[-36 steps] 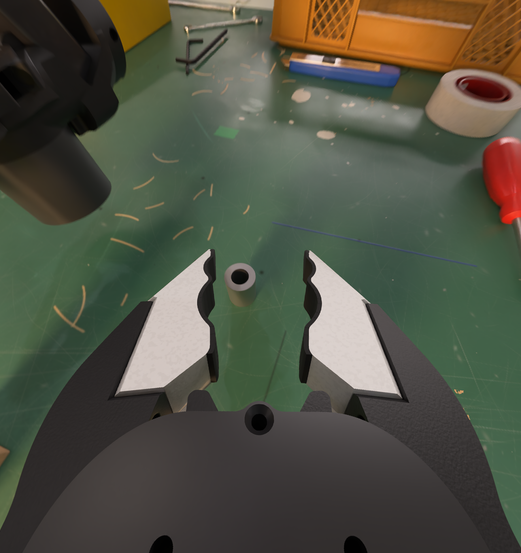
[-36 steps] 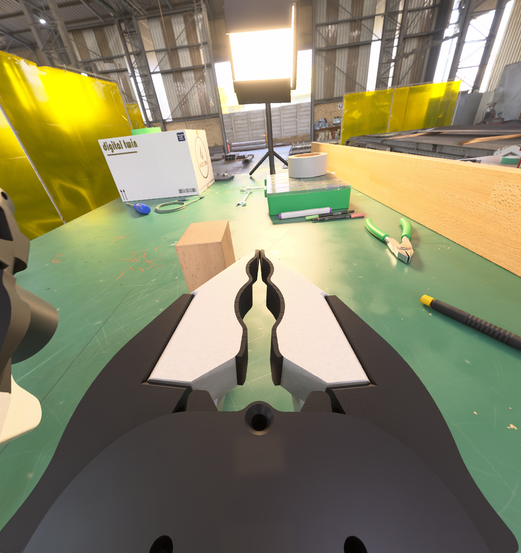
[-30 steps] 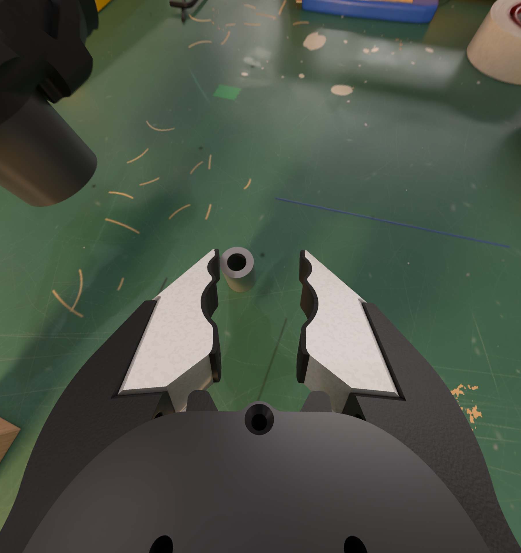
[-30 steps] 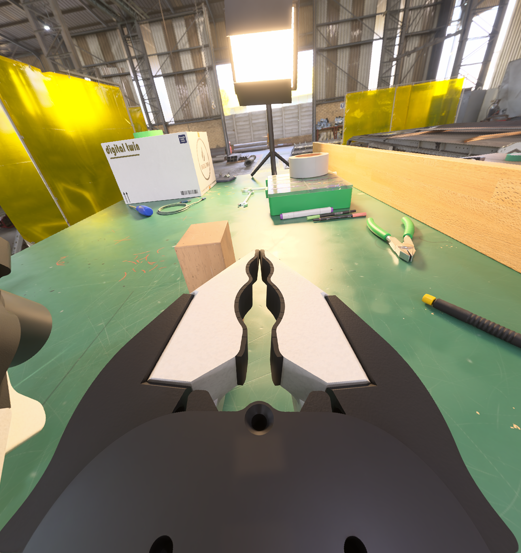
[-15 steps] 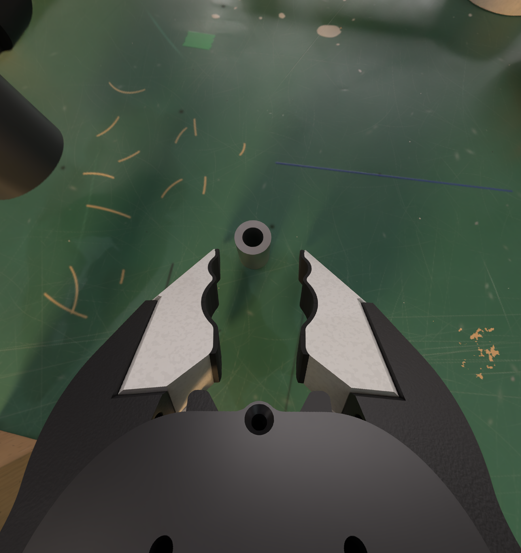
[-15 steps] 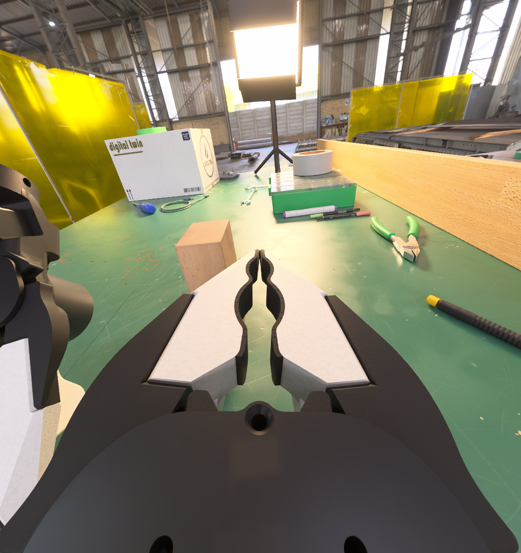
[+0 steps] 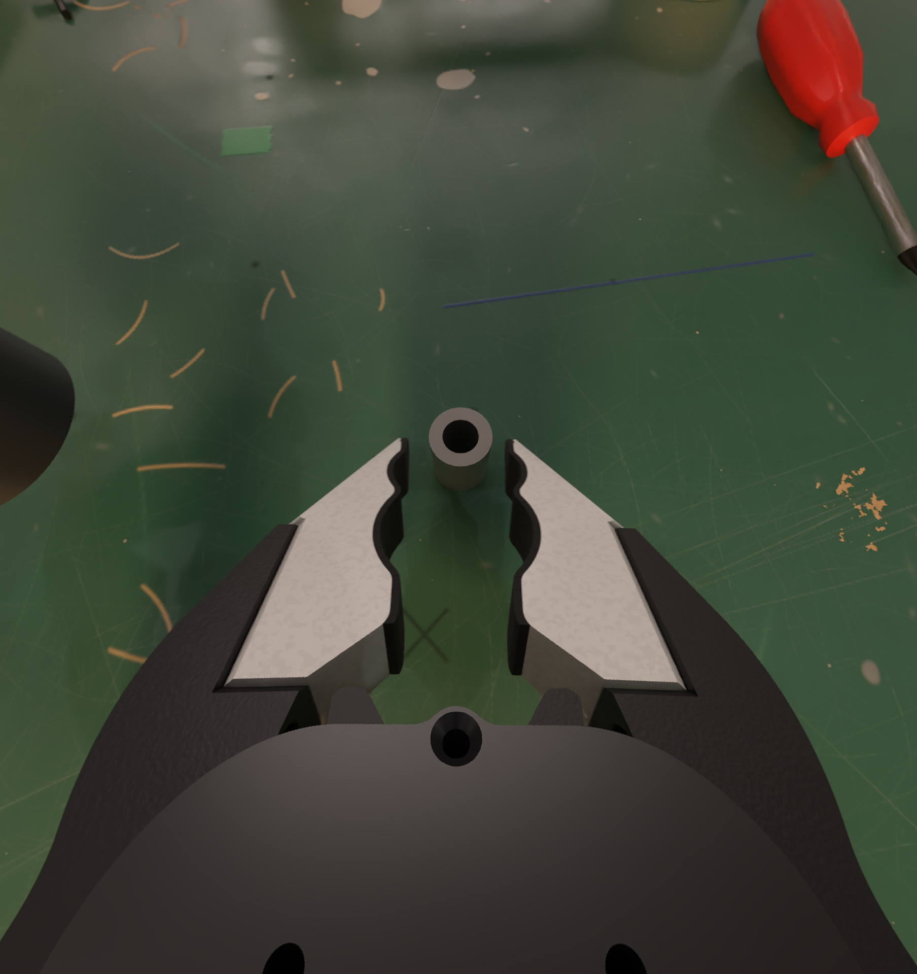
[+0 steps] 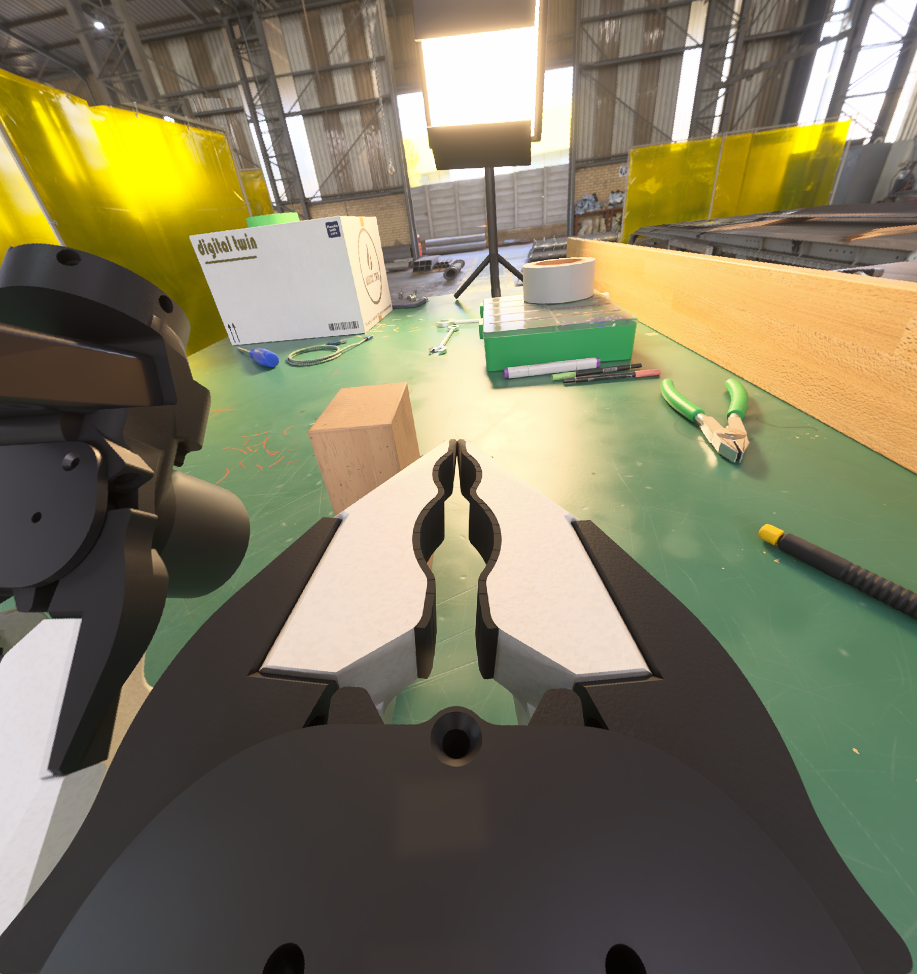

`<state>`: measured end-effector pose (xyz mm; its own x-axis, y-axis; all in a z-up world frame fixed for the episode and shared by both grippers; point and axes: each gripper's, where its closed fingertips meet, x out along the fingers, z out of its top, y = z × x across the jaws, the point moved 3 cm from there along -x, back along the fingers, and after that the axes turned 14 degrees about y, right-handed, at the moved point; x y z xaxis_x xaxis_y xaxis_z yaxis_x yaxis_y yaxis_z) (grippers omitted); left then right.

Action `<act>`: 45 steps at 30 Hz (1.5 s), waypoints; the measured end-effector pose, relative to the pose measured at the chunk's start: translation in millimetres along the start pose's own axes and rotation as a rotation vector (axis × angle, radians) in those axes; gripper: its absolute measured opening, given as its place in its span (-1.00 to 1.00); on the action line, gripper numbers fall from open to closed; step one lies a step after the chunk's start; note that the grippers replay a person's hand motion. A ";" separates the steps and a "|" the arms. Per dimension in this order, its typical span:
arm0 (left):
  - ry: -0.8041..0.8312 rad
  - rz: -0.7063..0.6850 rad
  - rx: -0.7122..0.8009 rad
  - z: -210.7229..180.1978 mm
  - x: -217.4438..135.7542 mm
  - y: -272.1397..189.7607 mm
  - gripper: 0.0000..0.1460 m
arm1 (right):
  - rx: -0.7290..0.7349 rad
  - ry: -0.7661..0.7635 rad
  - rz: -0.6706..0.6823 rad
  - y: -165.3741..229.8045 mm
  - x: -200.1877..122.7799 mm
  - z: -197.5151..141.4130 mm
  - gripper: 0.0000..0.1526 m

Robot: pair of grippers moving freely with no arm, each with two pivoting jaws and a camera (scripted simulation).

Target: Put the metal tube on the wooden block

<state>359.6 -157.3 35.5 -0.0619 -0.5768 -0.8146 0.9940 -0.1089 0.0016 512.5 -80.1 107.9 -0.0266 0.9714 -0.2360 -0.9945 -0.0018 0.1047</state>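
A short grey metal tube stands upright on the green table, hole facing up. My left gripper is open and points down at it, with the tube between its two fingertips and a small gap on each side. My right gripper is shut and empty, low over the table. The wooden block stands just beyond its tips, slightly left. The left gripper's body shows at the left edge of the right wrist view. The tube is hidden in that view.
A red screwdriver lies at the upper right of the left wrist view, with wood shavings at left and the right gripper's dark body at the left edge. Green pliers, a black tool, a green case, a white box and a long wooden beam surround the block.
My left gripper has moved forward so the tube now sits between its fingertips, and its jaws have narrowed. The left gripper's body has come further into the right wrist view. The right gripper stays shut.
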 end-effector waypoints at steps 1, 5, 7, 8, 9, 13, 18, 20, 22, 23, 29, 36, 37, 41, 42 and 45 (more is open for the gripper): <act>0.007 -0.002 0.005 0.3 1.0 -0.2 -0.58 | 0.000 0.001 0.001 0.0 0.1 0.0 -1.00; 0.014 -0.001 0.045 -0.1 1.1 -5.4 -0.70 | 0.000 -0.003 0.000 0.2 -0.3 0.1 -1.00; 0.012 -0.027 0.063 -1.1 -0.4 -10.7 -0.70 | -0.001 -0.002 0.000 0.3 -0.2 0.1 -1.00; 0.002 -0.043 0.060 -0.6 -3.2 -12.6 -0.70 | -0.001 -0.002 0.000 0.4 -0.3 0.2 -1.00; -0.018 -0.064 0.054 0.9 -8.9 -13.9 -0.70 | -0.001 -0.004 0.000 0.4 -0.5 0.3 -1.00; -0.142 -0.049 0.068 12.6 -72.1 2.6 -0.70 | 0.001 -0.009 0.001 0.2 -1.1 0.5 -1.00; -0.175 0.186 0.049 -9.9 -186.9 64.5 -0.70 | 0.003 -0.009 0.002 -0.1 -0.9 0.6 -1.00; -0.178 0.202 -0.005 -29.3 -206.1 84.3 -0.70 | 0.002 -0.005 0.002 -0.2 -0.5 0.4 -1.00; -0.139 0.171 -0.047 -51.5 -203.5 94.1 -0.70 | 0.005 -0.007 0.003 -0.3 -0.8 0.5 -1.00; -0.111 0.162 -0.051 -60.5 -199.6 95.7 -0.70 | 0.007 -0.010 0.003 -0.4 -1.0 0.6 -1.00; -0.097 0.128 -0.022 -62.1 -200.2 88.3 -0.70 | 0.014 -0.013 0.007 -1.1 -1.5 0.8 -1.00; -0.071 0.102 -0.042 -66.3 -200.3 85.8 -0.70 | 0.014 -0.013 0.008 -1.2 -1.5 0.9 -1.00; -0.066 0.099 -0.047 -67.3 -198.7 86.4 -0.70 | 0.015 -0.014 0.008 -1.2 -1.4 0.8 -1.00; -0.042 0.076 -0.073 -72.4 -191.8 89.0 -0.70 | 0.011 -0.009 0.007 -0.8 -1.0 0.7 -1.00; -0.041 0.072 -0.078 -73.0 -190.9 89.2 -0.70 | 0.011 -0.010 0.007 -0.7 -1.1 0.7 -1.00; -0.050 0.063 -0.084 -73.5 -190.4 89.4 -0.70 | 0.011 -0.010 0.007 -0.7 -1.2 0.7 -1.00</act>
<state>466.8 2.3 148.1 -0.0014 -0.6202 -0.7845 1.0000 -0.0044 0.0017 513.3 -81.1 108.7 -0.0324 0.9738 -0.2252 -0.9931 -0.0060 0.1170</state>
